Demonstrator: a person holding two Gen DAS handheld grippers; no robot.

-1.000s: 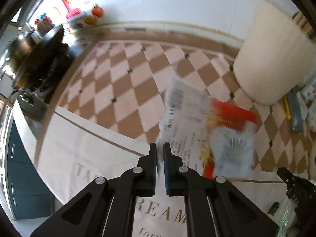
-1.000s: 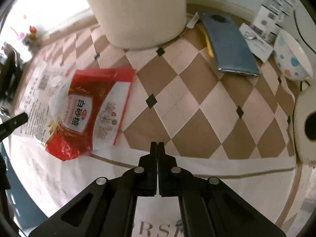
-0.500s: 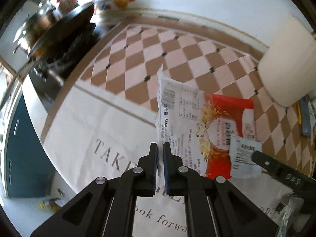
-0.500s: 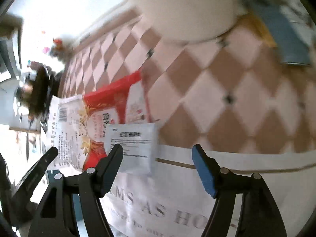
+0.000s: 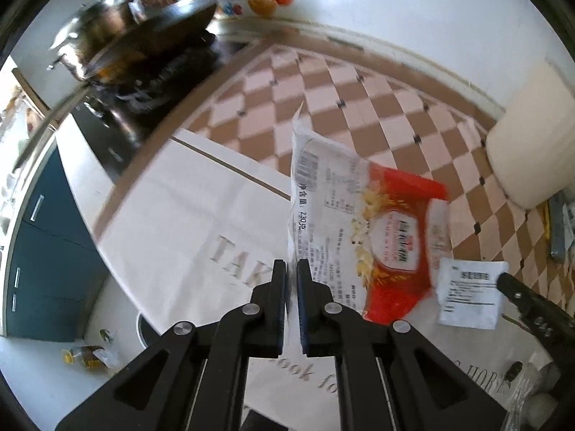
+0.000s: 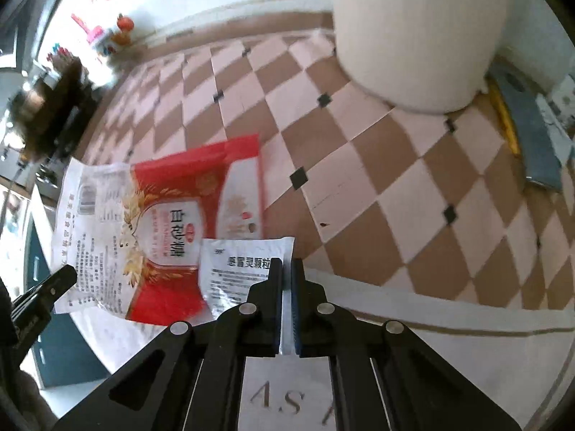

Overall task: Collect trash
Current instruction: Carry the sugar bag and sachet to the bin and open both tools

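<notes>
A red-and-white sugar bag (image 5: 359, 222) hangs over the checked cloth, and my left gripper (image 5: 291, 269) is shut on its white left edge. The same bag (image 6: 161, 222) shows at the left of the right wrist view, with the left gripper's fingertip (image 6: 64, 274) beside it. A small white sachet (image 6: 237, 273) with black print lies against the bag's lower right corner. My right gripper (image 6: 286, 269) has its jaws closing on the sachet's right edge, pads pressing it. From the left wrist view the sachet (image 5: 470, 292) sits at the right fingertip (image 5: 503, 280).
A cream cylindrical bin (image 6: 413, 36) stands at the back right. A dark wok (image 5: 143, 36) sits on a stove at the left. A grey-blue flat item (image 6: 532, 136) lies right of the bin. Teal cabinet doors (image 5: 43, 251) lie below the counter edge.
The right gripper opened around the white sachet and then shut on it. Both grippers shifted sideways along the counter, the left one carrying the sugar bag with it.
</notes>
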